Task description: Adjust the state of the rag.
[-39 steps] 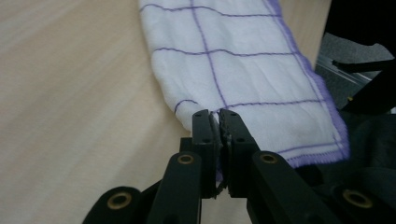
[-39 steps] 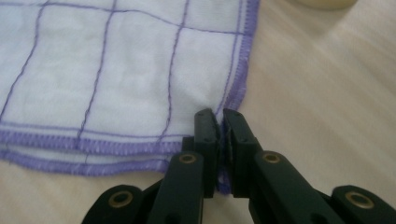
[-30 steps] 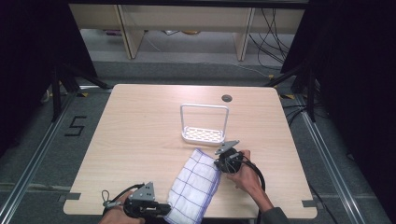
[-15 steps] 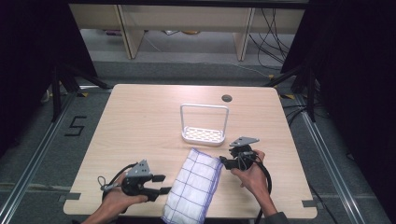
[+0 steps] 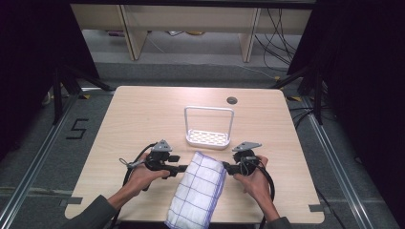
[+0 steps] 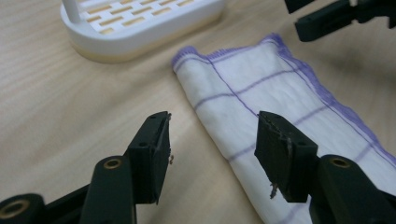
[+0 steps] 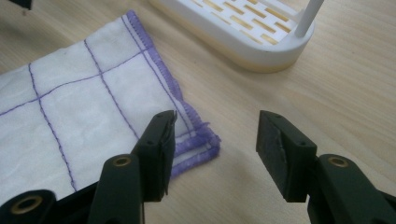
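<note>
In the high view the folded cloth [image 5: 198, 191] runs over the near edge of the bench [image 5: 133, 114], and its lower end sits so close to the bottom border that its last hem cannot be made out. The person's forearms are cut off there too. In the left gripper view the white rack [image 6: 140, 23] is cropped at the top (its handle is lost but for a stub), and the right gripper [image 6: 341, 16] shows merely as dark, blurred tips at the upper corner. In the right gripper view the cloth's far side leaves the left edge.
</note>
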{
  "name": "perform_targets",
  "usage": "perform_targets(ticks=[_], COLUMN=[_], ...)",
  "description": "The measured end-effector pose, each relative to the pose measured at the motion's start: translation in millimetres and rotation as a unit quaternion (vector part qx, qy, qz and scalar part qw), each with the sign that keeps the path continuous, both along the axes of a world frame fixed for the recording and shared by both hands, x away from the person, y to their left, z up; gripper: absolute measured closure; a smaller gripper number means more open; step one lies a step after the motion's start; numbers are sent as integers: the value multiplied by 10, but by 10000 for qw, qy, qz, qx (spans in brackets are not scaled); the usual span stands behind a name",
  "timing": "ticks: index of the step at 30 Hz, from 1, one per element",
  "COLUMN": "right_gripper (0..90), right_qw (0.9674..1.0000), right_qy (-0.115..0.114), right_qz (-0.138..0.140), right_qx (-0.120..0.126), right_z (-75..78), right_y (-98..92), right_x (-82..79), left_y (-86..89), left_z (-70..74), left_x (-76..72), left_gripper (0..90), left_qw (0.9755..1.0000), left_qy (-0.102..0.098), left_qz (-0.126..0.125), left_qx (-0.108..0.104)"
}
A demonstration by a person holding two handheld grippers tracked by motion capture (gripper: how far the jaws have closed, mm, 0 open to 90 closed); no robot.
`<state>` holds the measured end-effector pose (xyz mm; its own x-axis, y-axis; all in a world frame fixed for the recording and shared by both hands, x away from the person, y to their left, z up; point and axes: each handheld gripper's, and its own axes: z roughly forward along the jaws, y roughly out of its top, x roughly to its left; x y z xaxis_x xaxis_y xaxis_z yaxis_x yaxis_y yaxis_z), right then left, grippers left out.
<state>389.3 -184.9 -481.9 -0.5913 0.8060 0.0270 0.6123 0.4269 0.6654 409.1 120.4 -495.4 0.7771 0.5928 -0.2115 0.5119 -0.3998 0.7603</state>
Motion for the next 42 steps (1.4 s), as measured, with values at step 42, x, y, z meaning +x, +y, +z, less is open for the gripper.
perform_targets(ticks=[42], right_gripper=[427], right_qw=[9999], right_qy=[113], right_qz=[-6], right_qx=[44], right_z=[-72], right_y=[27], right_x=[-17], left_y=[-446], left_z=[-119], left_x=[449], left_gripper=[443], left_qw=[9990], left_qy=[325], left_qz=[-140], left_qx=[287])
